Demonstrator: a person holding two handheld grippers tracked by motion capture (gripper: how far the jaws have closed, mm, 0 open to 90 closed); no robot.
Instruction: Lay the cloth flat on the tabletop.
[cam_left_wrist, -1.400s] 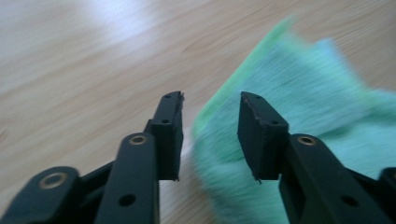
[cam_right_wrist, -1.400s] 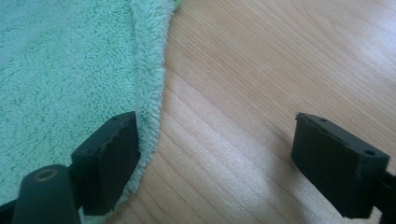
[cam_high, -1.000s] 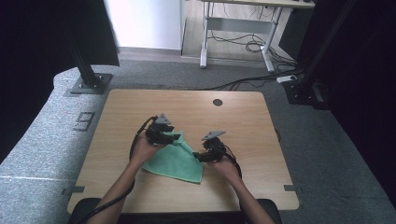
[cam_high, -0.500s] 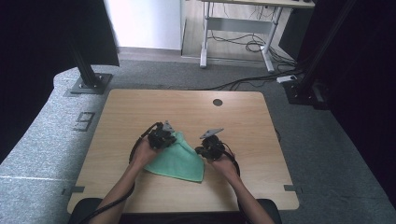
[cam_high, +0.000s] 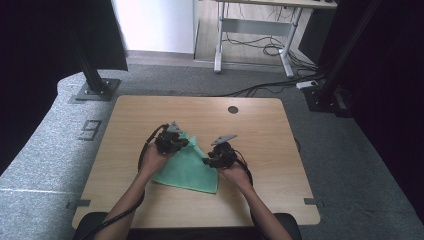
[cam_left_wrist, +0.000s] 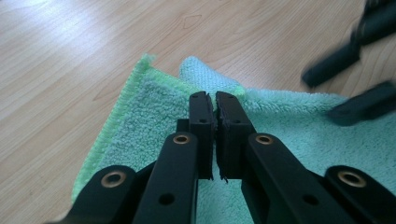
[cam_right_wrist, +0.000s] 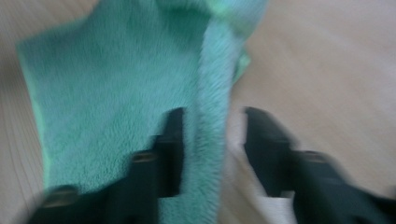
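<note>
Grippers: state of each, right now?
Left gripper: shut on the cloth.
Right gripper: open, jaws just opening, cloth edge between them.

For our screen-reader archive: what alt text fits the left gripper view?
Two black tongs, closed together, pinch a raised fold of a green towel lying on a light wooden table. The other tongs show blurred at the upper right, over the towel's far edge.

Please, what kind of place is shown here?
Probably a lab or workshop room set up for recording: a wooden table on grey carpet, black frame posts beside it, and cables under a desk behind.
</note>
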